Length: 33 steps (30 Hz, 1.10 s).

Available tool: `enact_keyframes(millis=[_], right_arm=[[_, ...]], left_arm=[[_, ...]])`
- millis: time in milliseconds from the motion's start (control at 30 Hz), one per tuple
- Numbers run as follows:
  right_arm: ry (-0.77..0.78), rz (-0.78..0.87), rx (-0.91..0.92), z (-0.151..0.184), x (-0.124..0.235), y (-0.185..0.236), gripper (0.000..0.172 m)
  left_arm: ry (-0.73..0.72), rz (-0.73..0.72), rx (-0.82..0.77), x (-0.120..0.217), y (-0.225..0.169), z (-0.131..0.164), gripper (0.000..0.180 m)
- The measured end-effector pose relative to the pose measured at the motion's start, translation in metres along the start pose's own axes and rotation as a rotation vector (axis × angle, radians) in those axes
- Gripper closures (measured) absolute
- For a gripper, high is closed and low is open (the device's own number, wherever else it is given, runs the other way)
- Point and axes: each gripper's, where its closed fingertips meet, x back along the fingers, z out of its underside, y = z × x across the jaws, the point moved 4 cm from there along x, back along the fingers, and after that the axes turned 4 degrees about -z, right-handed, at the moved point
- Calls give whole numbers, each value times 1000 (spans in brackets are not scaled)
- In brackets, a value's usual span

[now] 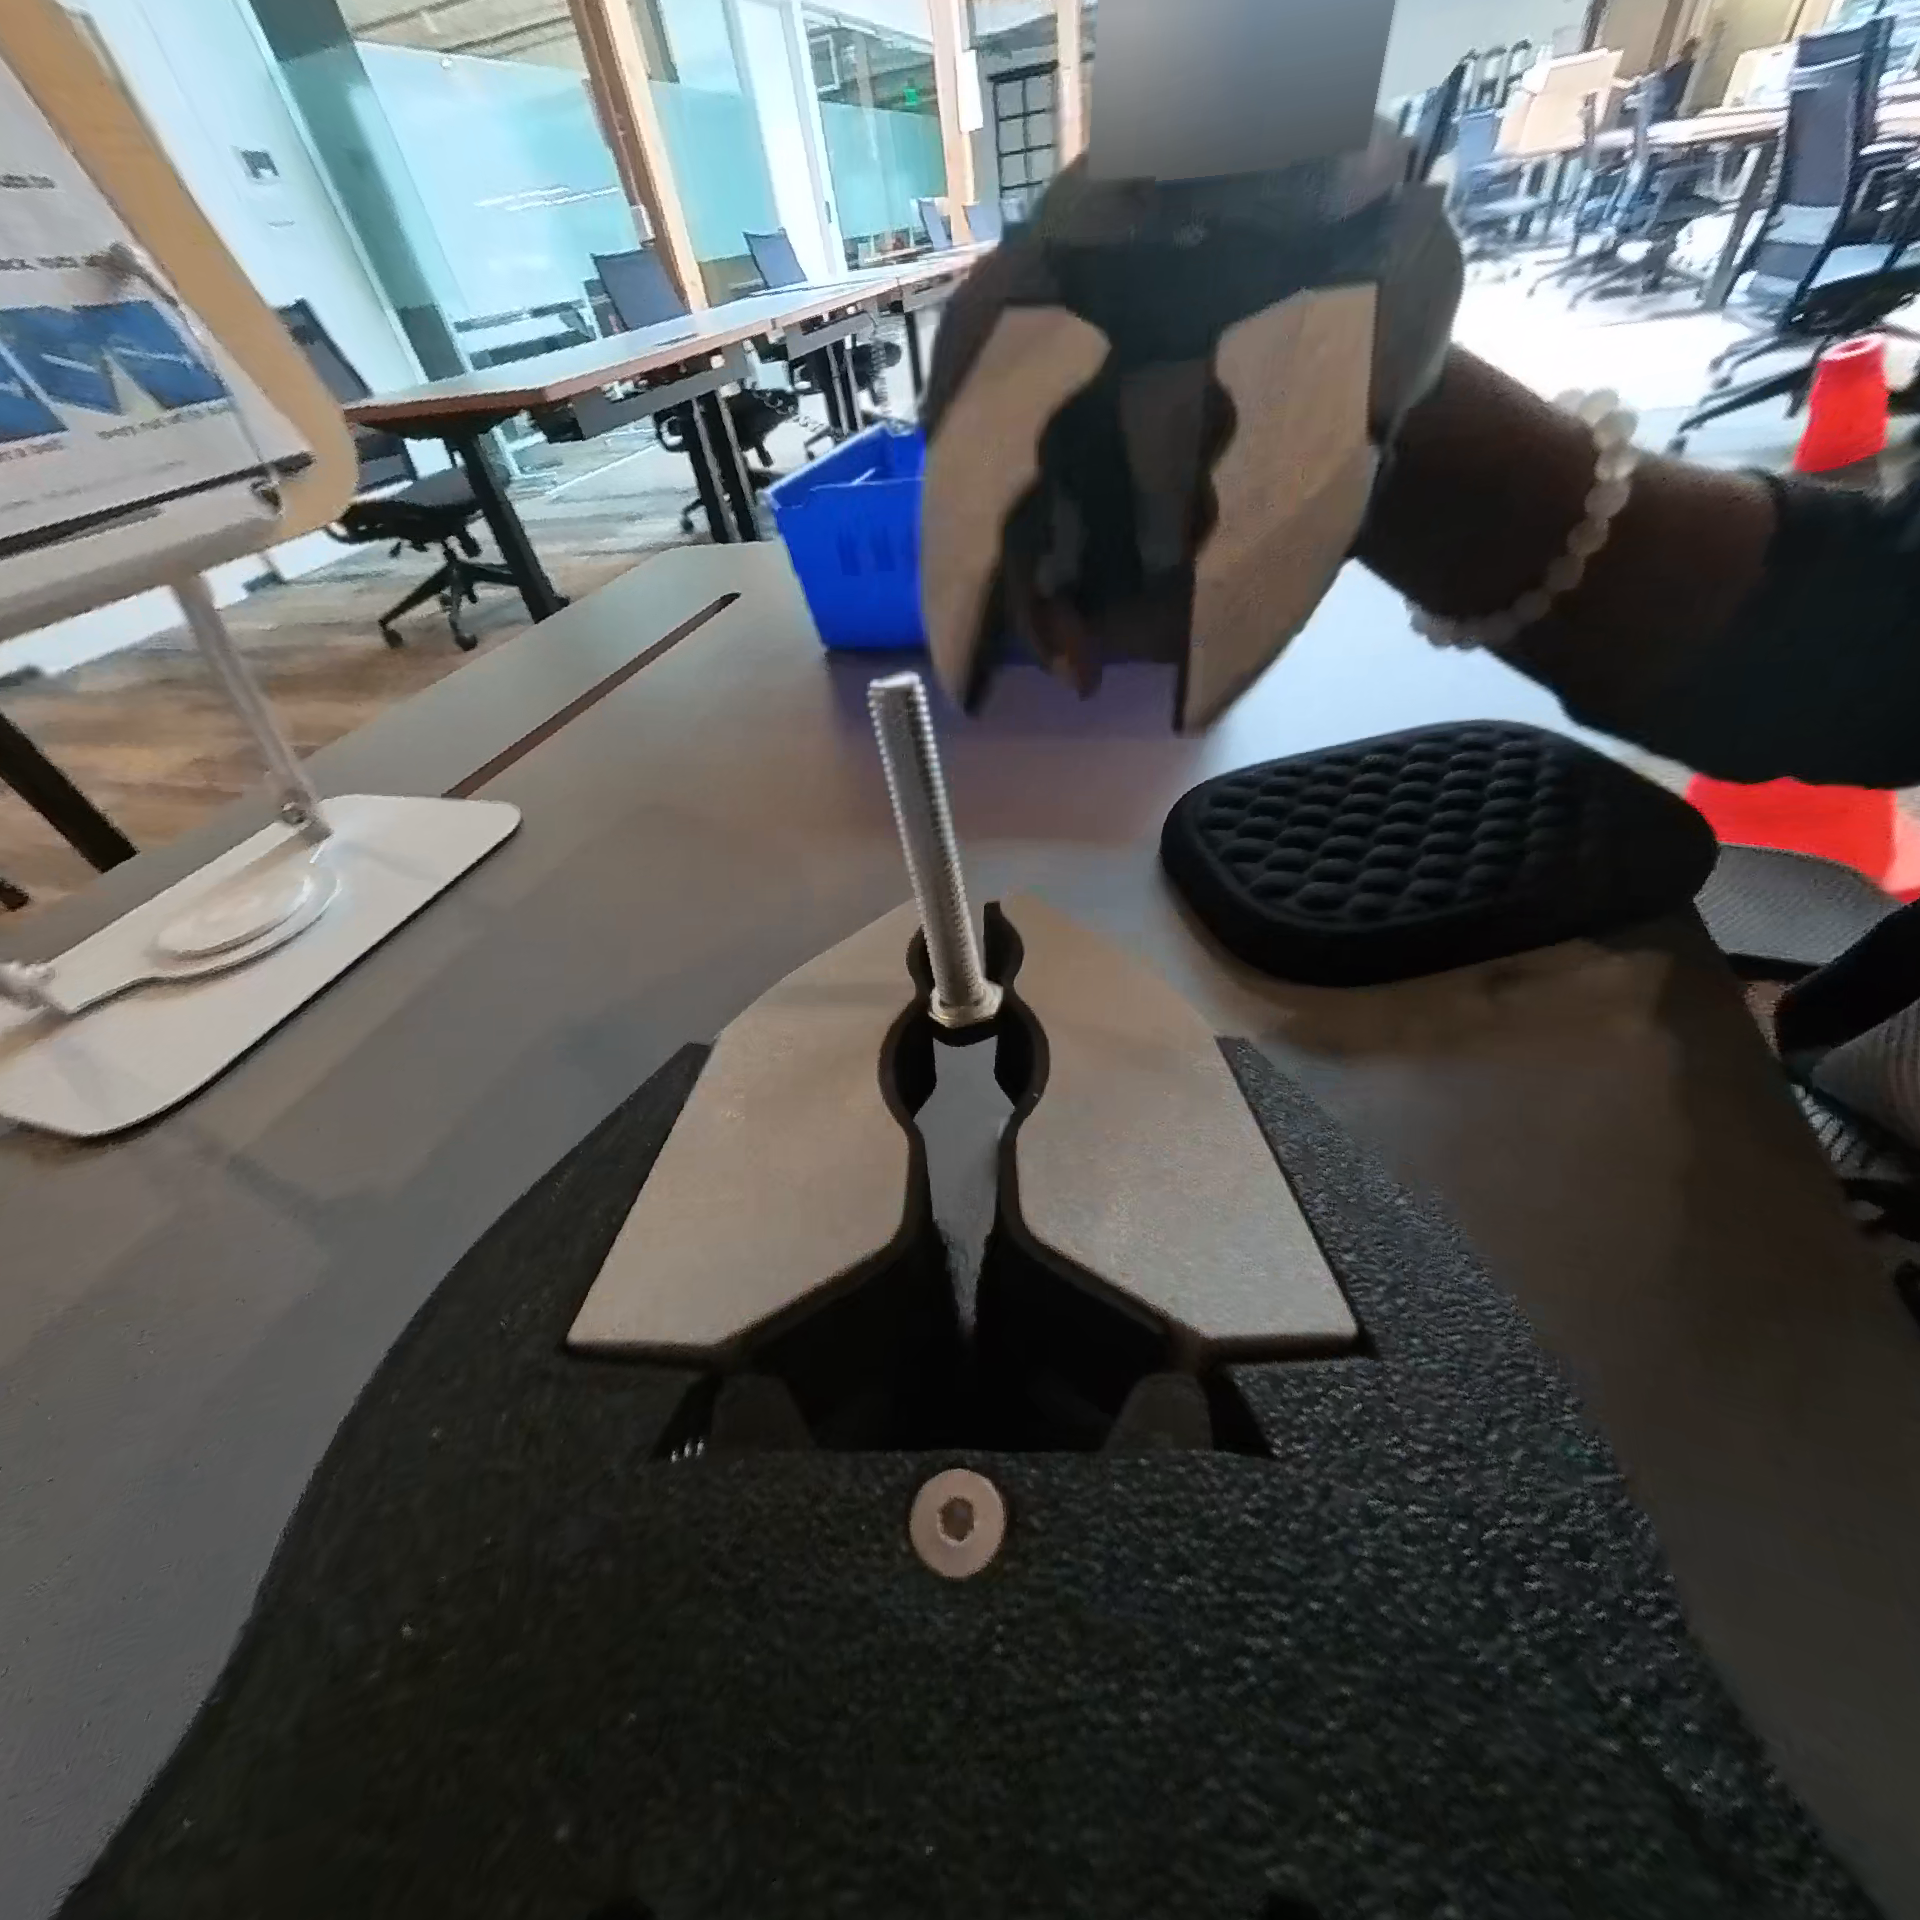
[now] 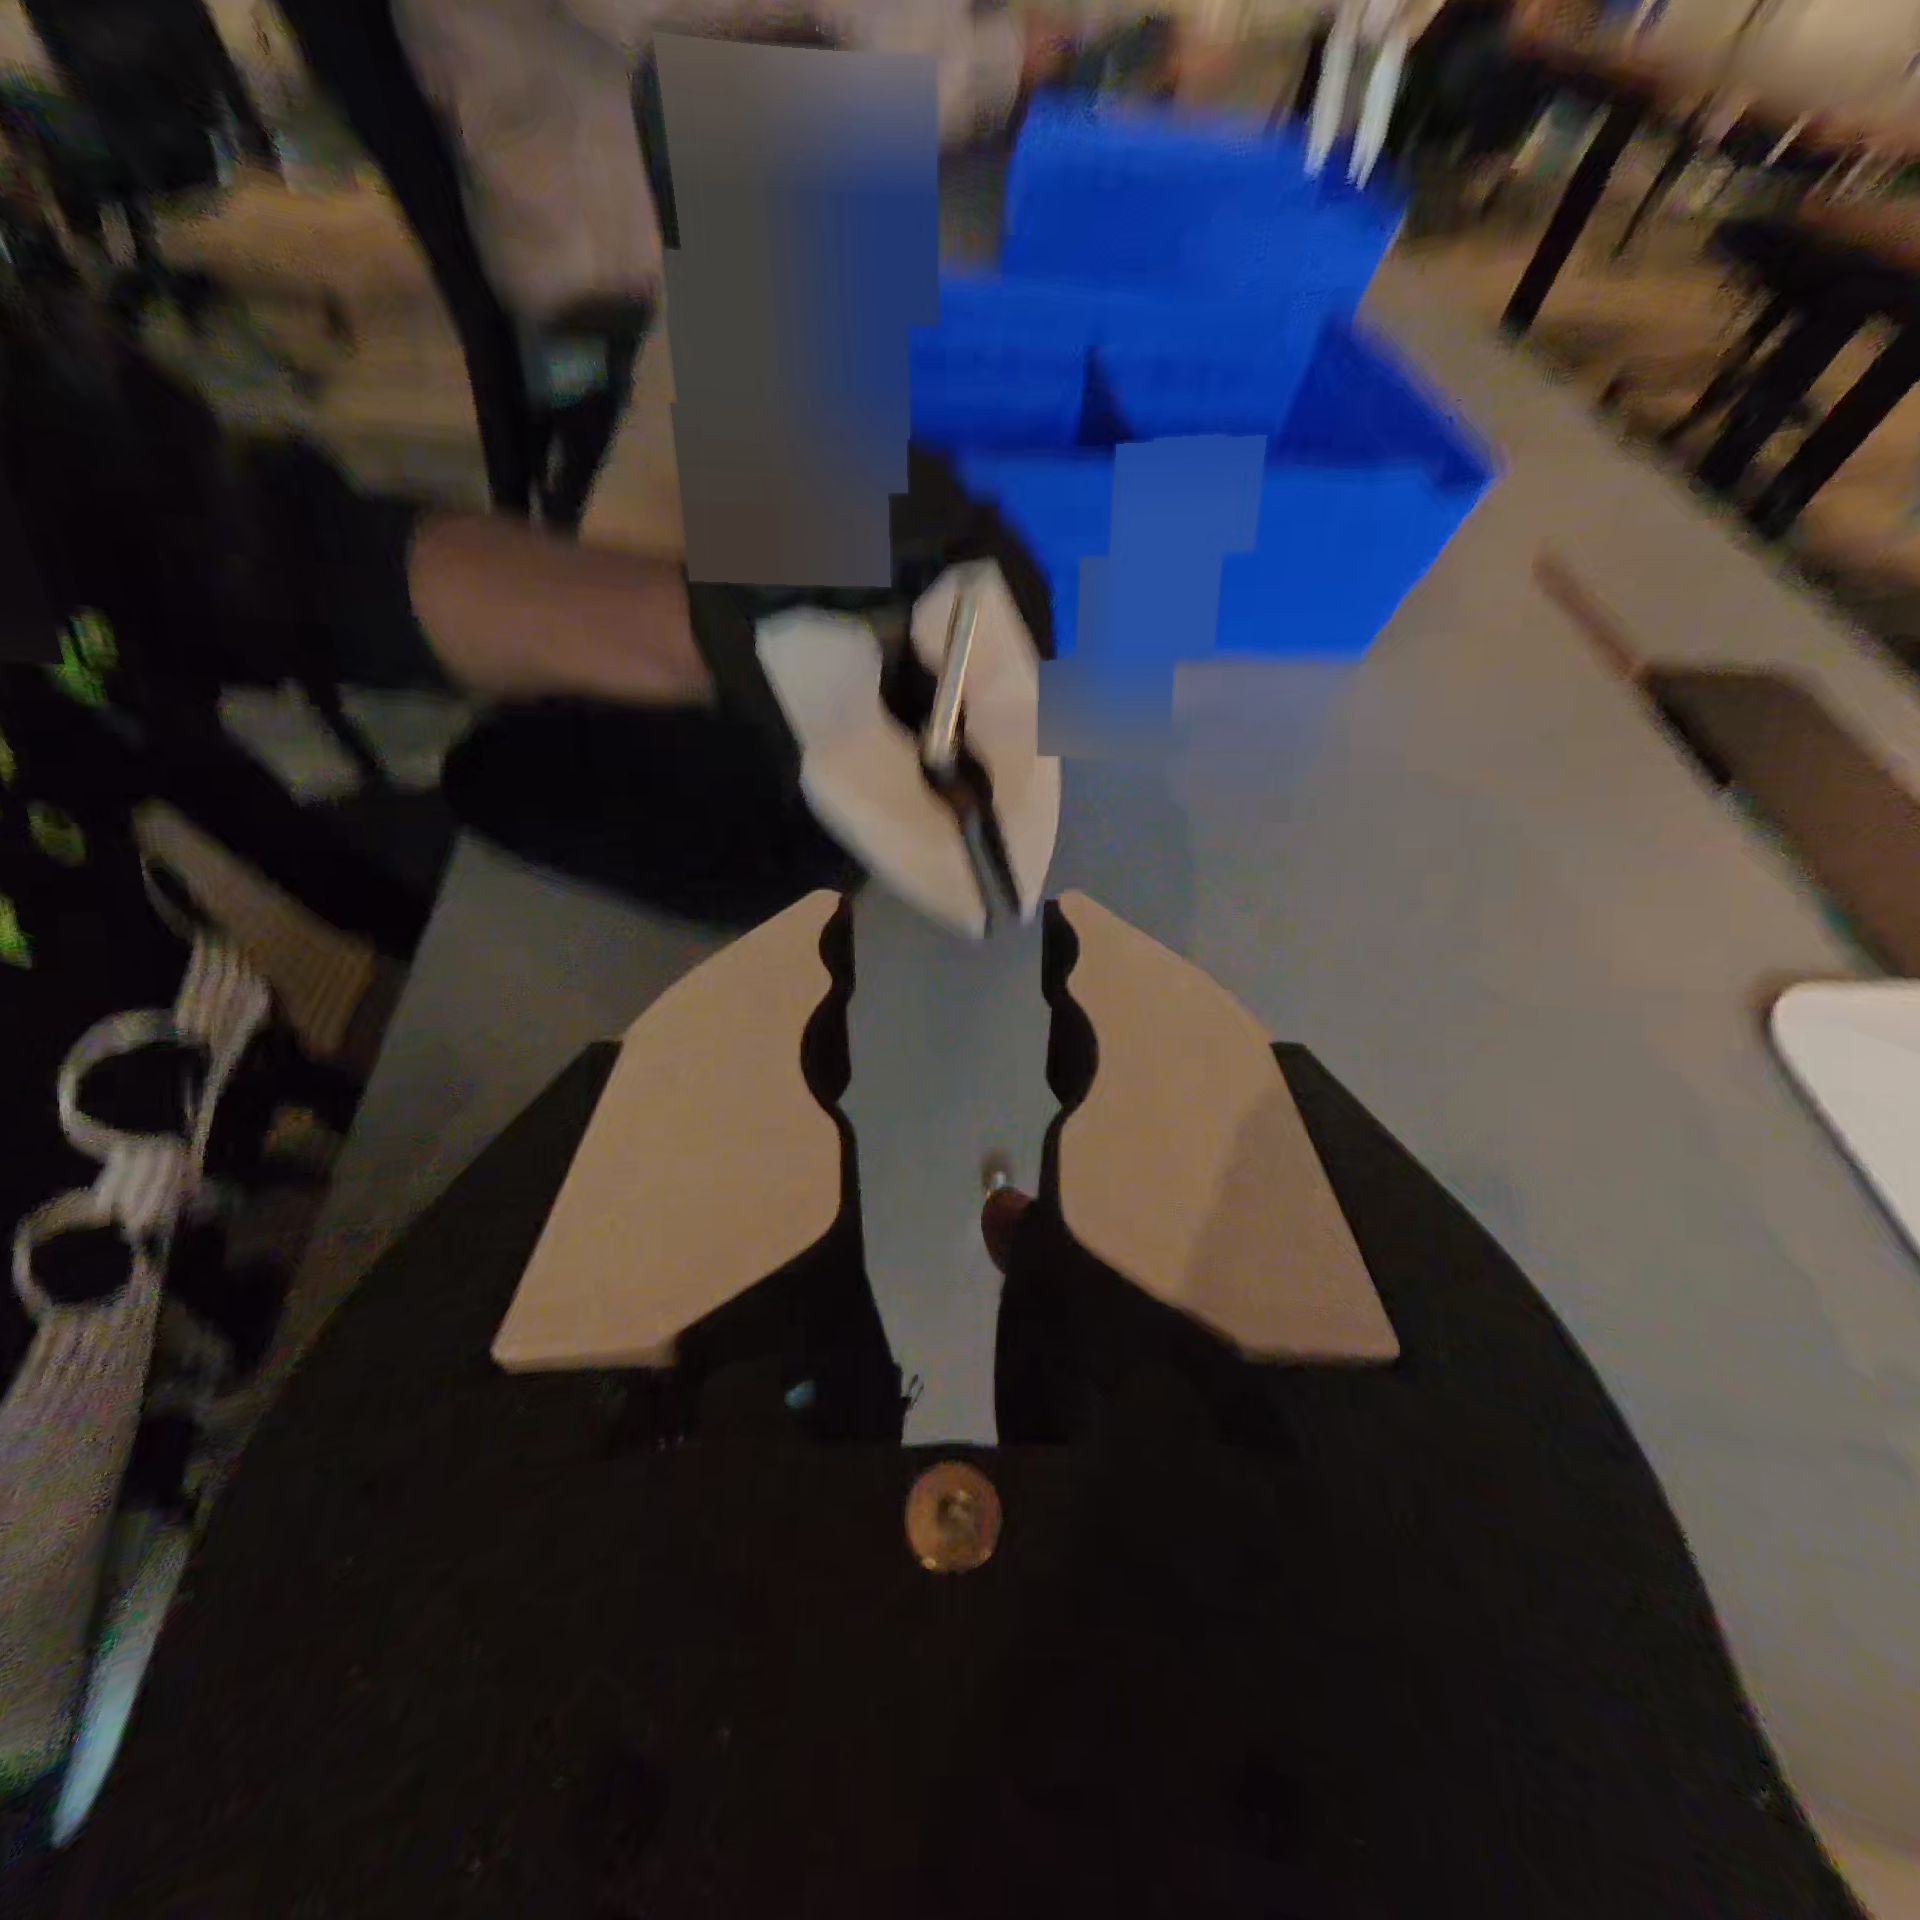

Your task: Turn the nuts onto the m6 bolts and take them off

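**Bolt held upright, nut on the tabletop**

The left gripper (image 1: pixel 961 997) is clenched on the head end of a silver bolt (image 1: pixel 920 831), whose long axis points up and away, toward the right gripper (image 1: pixel 1081 696). That gripper hovers just beyond the bolt's free tip, released and holding nothing. Only the right wrist view shows what seems to be a small nut (image 2: pixel 995 1181) lying on the tabletop (image 2: pixel 1351 935) between its spread fingers, nearer the right one.
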Motion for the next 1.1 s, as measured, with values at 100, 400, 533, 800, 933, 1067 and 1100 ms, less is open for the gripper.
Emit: enact_keyframes(millis=[100, 400, 533, 800, 933, 1067, 1100], right_arm=[[343, -52, 92, 42, -3, -2, 141], [894, -281, 225, 93, -47, -19, 143], [956, -323, 249, 95, -55, -23, 145], [982, -400, 329, 99, -63, -25, 152], [984, -420, 349, 103, -66, -24, 156], [979, -424, 354, 103, -66, -25, 161], [978, -426, 359, 103, -66, -25, 161]], left_arm=[[25, -26, 5, 11, 5, 11, 174], [-7, -6, 20, 23, -1, 18, 174], [-33, 7, 26, 26, -2, 18, 174], [-83, 27, 51, 33, -1, 15, 174], [-75, 34, 46, 32, -2, 16, 174], [-69, 39, 51, 31, -2, 17, 174], [-68, 42, 50, 31, -2, 17, 174]])
